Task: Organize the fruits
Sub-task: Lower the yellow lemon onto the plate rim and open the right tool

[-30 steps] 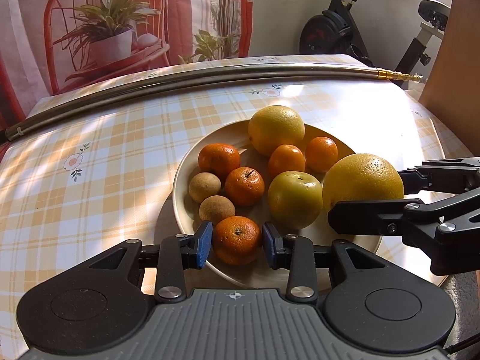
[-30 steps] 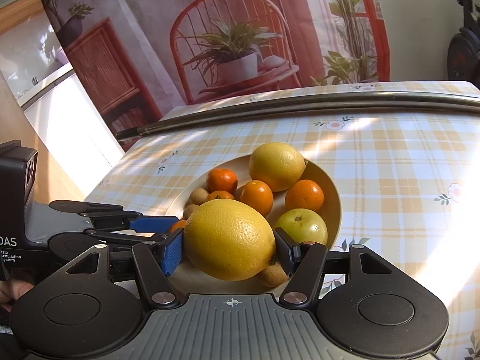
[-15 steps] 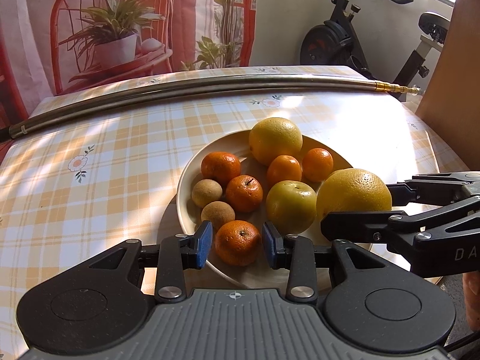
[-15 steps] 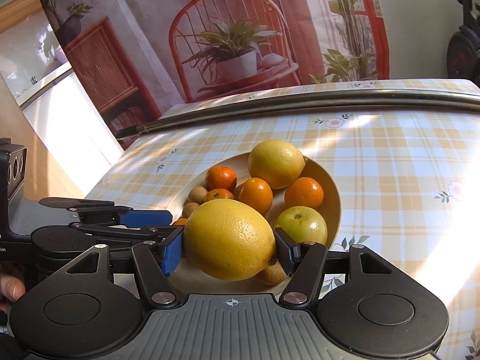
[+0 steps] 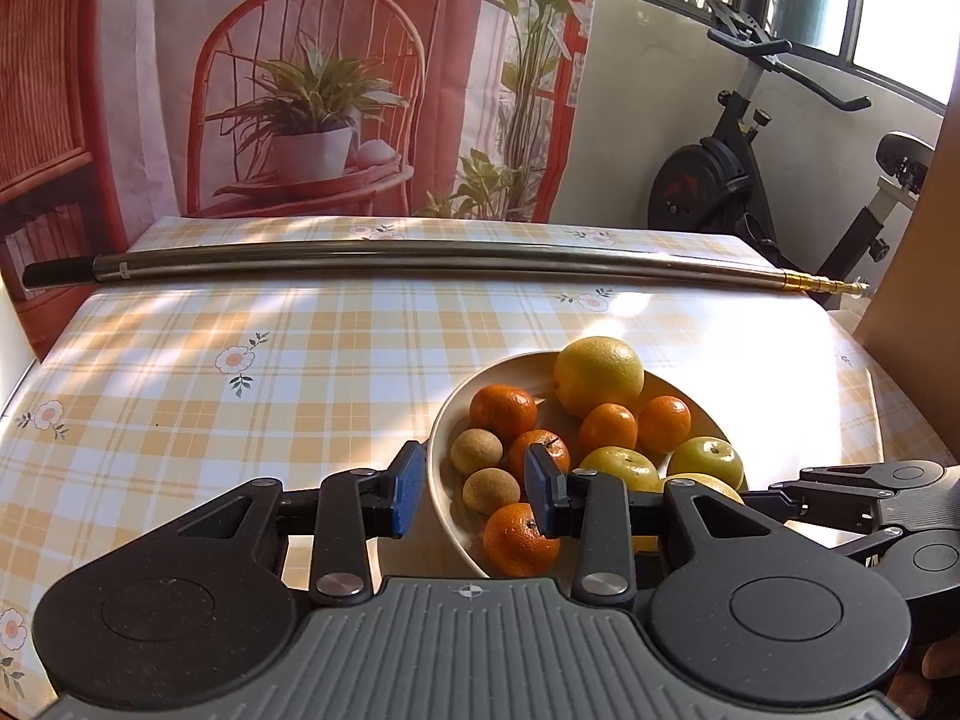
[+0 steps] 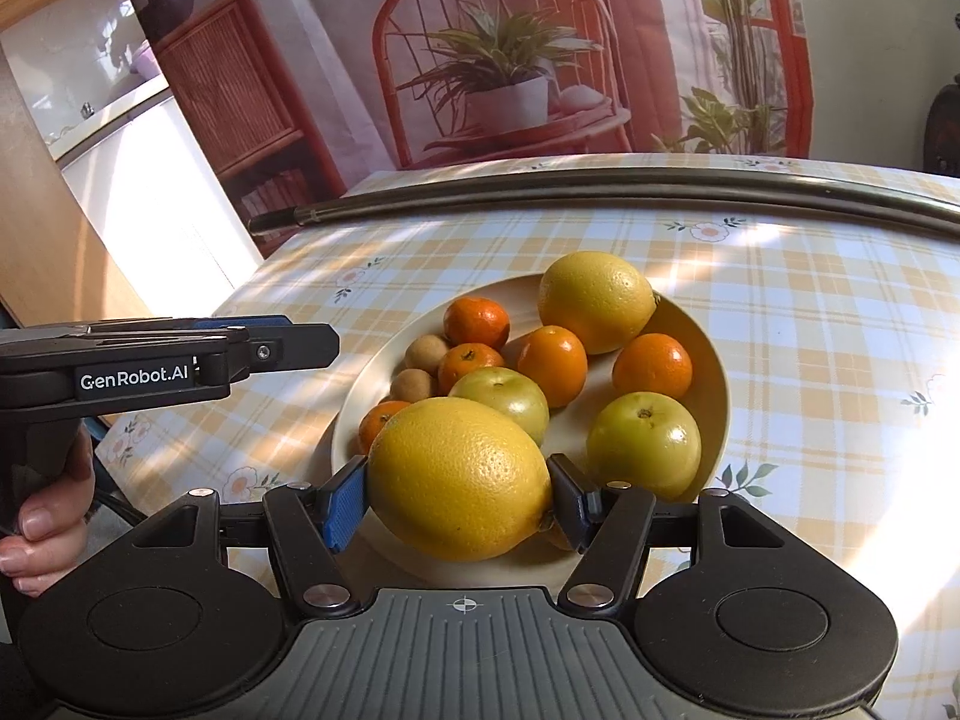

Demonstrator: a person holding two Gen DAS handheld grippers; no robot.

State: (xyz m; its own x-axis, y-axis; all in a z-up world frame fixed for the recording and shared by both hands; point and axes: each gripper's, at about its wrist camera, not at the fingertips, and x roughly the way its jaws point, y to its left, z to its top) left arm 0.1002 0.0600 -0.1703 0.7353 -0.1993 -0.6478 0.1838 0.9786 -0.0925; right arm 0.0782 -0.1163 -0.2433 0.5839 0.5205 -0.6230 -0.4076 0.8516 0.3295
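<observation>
A cream plate (image 5: 443, 483) (image 6: 717, 354) on the checked tablecloth holds several mandarins, two green apples (image 5: 708, 459) (image 6: 645, 441), two small brown fruits (image 5: 476, 451) and a big yellow citrus (image 5: 597, 375) (image 6: 594, 300). My left gripper (image 5: 474, 498) is open at the plate's near-left rim with nothing between its fingers. A mandarin (image 5: 516, 543) lies in the plate just behind the left gripper's right finger. My right gripper (image 6: 456, 501) is shut on a second large yellow citrus (image 6: 459, 477), held over the plate's near edge. That citrus is mostly hidden in the left wrist view.
A long metal pole (image 5: 420, 264) (image 6: 600, 195) lies across the far side of the table. An exercise bike (image 5: 750, 180) and a wooden panel (image 5: 918, 276) stand to the right. A hand (image 6: 42, 522) holds the left gripper (image 6: 300, 345).
The left gripper has drawn back and to the left. The mandarin that sat between its fingers now lies in the plate beside its right finger. The right gripper keeps its citrus.
</observation>
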